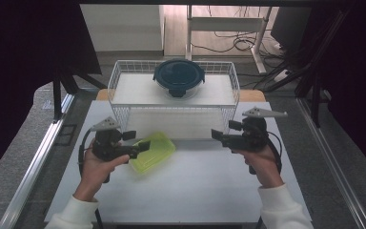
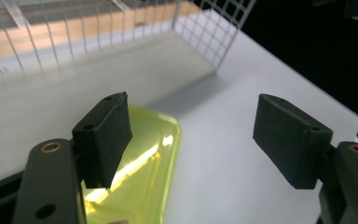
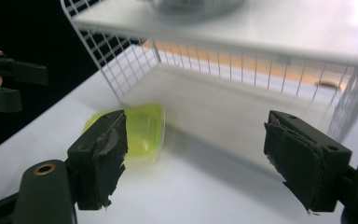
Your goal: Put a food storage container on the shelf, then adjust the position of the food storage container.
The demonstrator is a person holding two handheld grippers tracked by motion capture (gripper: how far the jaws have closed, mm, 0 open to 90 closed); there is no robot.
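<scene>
High view, lid: see-through lime-green plastic lid [image 1: 155, 151], rounded rectangle with a glossy rim, lying flat on the white matte surface [image 1: 205, 186], just in front of the rack.
High view, rack: white wire basket shelf [image 1: 124, 78], gridded sides, flat white deck on top.
High view, container: round glass bowl [image 1: 178, 78] with a dark clip-on lid sits on the rack deck; can't tell what's inside.
High view, tools: left tool [image 1: 136, 143] hangs right over the lid's near-left edge, right tool [image 1: 218, 136] well apart from it.
Left gripper view: left tool [image 2: 200, 140] released, black foam pads gaping, nothing gripped; green lid [image 2: 144, 163] below the left pad.
Right gripper view: right tool [image 3: 200, 158] released too, scuffed pads empty; lid [image 3: 142, 128] farther off by the rack's corner.
</scene>
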